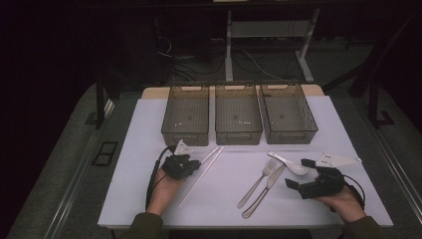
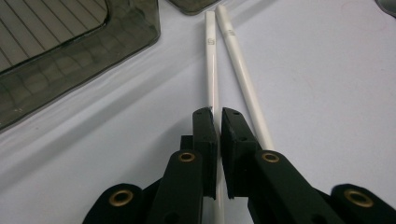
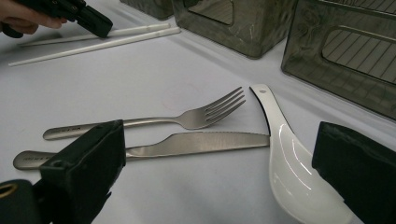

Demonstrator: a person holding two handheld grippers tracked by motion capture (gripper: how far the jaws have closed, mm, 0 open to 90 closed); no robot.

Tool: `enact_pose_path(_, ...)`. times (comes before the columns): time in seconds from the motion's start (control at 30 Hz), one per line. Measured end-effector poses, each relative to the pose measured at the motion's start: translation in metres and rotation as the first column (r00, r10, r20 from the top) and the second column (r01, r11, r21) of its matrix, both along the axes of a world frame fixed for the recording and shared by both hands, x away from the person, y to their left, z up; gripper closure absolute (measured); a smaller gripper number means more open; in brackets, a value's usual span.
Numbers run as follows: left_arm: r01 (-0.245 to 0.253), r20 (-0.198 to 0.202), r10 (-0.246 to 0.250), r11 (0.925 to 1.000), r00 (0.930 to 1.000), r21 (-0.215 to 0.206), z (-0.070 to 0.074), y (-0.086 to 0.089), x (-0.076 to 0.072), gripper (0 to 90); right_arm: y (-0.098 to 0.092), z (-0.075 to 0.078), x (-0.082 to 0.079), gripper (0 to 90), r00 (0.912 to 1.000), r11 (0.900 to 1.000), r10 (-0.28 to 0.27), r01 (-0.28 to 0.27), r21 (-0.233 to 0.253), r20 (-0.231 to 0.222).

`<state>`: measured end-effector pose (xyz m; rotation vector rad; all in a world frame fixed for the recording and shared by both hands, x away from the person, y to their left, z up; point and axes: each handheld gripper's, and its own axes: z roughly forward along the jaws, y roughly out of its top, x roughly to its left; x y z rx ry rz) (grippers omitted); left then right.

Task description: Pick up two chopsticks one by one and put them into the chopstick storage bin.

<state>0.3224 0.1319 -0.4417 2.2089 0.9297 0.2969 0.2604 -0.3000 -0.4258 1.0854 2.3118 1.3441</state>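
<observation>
Two white chopsticks (image 1: 205,168) lie side by side on the white mat, pointing toward the bins. My left gripper (image 1: 195,163) (image 2: 218,115) is shut on the left chopstick (image 2: 211,60); the right chopstick (image 2: 239,70) runs just outside its jaw. A steel fork (image 1: 259,181) (image 3: 196,116) and knife (image 1: 266,189) (image 3: 205,142) lie parallel at centre right. A white ceramic spoon (image 1: 291,163) (image 3: 289,172) rests beside them. My right gripper (image 1: 300,173) (image 3: 219,140) stands open low over the mat, its jaws wide on either side of the spoon's bowl and the knife blade, touching neither.
Three translucent grey bins (image 1: 185,135) (image 1: 239,137) (image 1: 293,135) stand in a row at the back of the mat (image 1: 224,204). A bin corner (image 2: 70,60) is close on the left of my left gripper. Floor and cables lie beyond the table.
</observation>
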Motion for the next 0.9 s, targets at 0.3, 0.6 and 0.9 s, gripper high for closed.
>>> enact_pose_path(0.3,0.020,0.018,-0.019,0.9998,0.9996,-0.006,0.010,0.004,-0.003,84.1,0.000,0.000,0.000,3.0,1.0000,1.000,-0.001,0.001,0.000,0.001)
enact_pose_path(0.6,0.066,0.005,-0.066,0.9974,0.9978,-0.030,0.018,0.006,-0.008,84.1,0.004,-0.005,0.001,2.9,0.9999,1.000,0.006,-0.006,0.012,0.010)
enact_pose_path(0.9,0.119,0.009,-0.119,0.9924,0.9929,-0.031,0.027,0.006,-0.014,84.1,0.008,-0.009,0.003,3.0,0.9999,1.000,0.006,-0.006,-0.007,0.015)
